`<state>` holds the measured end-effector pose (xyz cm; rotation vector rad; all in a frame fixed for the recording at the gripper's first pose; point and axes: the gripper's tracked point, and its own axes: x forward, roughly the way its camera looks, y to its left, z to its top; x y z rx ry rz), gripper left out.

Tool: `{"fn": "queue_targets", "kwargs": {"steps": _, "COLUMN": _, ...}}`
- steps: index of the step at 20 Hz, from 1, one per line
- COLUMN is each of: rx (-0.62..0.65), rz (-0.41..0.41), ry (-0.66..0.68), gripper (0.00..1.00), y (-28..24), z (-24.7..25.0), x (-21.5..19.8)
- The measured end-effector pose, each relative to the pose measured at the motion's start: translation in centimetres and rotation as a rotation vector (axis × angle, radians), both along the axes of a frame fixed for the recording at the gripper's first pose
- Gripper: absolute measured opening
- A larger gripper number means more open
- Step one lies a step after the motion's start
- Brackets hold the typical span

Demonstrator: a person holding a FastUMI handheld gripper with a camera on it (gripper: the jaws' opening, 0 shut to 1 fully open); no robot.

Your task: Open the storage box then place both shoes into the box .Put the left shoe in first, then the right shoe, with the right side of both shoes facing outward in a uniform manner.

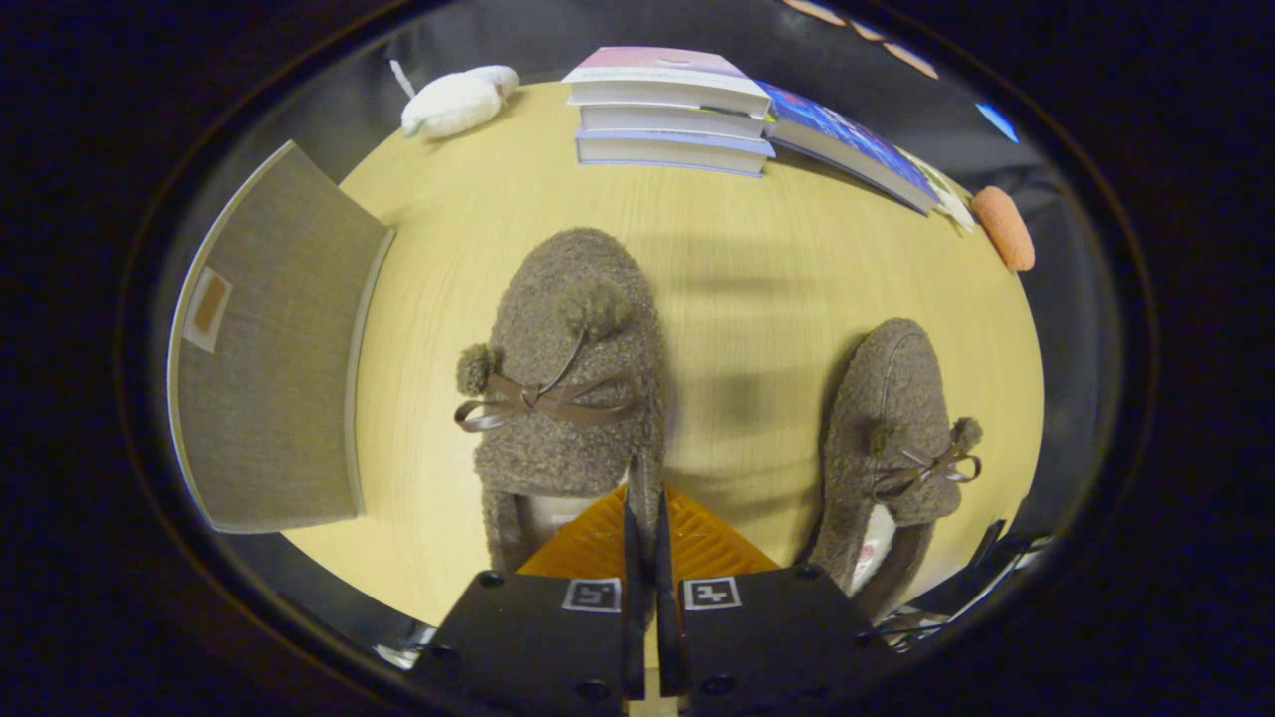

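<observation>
At the far left of the round wooden table (pixel 757 259), a grey fabric storage box (pixel 274 349) lay with its lid closed, a small tan label on its top, well apart from the tool. Beyond it, near the table's far rim, a white plush toy (pixel 456 102) rested on its side. Next came the first brown fuzzy slipper (pixel 573 368), toe pointing away, with a ribbon bow and two pompoms across its upper; its heel end reached right up to the tool (pixel 645 528). The fingers stood close together with only a thin gap, pinching the right edge of that slipper's collar, though whether both truly pressed on it could not be told. Beyond the slipper, at the table's far side, three books sat in a stack (pixel 672 110), and a further book (pixel 847 139) leaned against the stack on its right. The second brown slipper (pixel 896 438) lay to the right of the tool, just beside it and untouched, toe also pointing away, its bow tilted toward the outside. Farthest right, an orange plush item (pixel 1004 227) lay at the table's edge.
</observation>
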<state>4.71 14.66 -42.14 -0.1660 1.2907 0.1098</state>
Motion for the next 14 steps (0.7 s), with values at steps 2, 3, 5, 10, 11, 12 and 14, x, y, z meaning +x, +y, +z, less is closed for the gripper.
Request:
{"fn": "queue_targets", "kwargs": {"steps": 2, "rx": -0.02, "rz": 0.007, "ry": -0.013, "gripper": 0.05, "y": -0.2, "z": 0.7, "x": 0.0}}
{"fn": "queue_targets", "kwargs": {"steps": 3, "rx": -0.033, "rz": -0.001, "ry": -0.023, "gripper": 0.05, "y": -0.2, "z": -0.1, "x": 0.2}}
{"fn": "queue_targets", "kwargs": {"steps": 5, "rx": -0.07, "rz": -0.037, "ry": -0.057, "gripper": 0.05, "y": -0.3, "z": 0.2, "x": 0.2}}
{"fn": "queue_targets", "kwargs": {"steps": 10, "rx": -0.124, "rz": -0.075, "ry": -0.124, "gripper": 0.05, "y": -0.1, "z": 1.2, "x": -0.2}}
{"fn": "queue_targets", "kwargs": {"steps": 11, "rx": -0.113, "rz": -0.092, "ry": -0.137, "gripper": 0.05, "y": 0.0, "z": 1.6, "x": -0.2}}
{"fn": "queue_targets", "kwargs": {"steps": 12, "rx": -0.1, "rz": -0.108, "ry": -0.146, "gripper": 0.05, "y": 0.3, "z": 2.1, "x": -0.4}}
{"fn": "queue_targets", "kwargs": {"steps": 14, "rx": -0.099, "rz": -0.122, "ry": -0.155, "gripper": 0.05, "y": 0.7, "z": 3.1, "x": -1.0}}
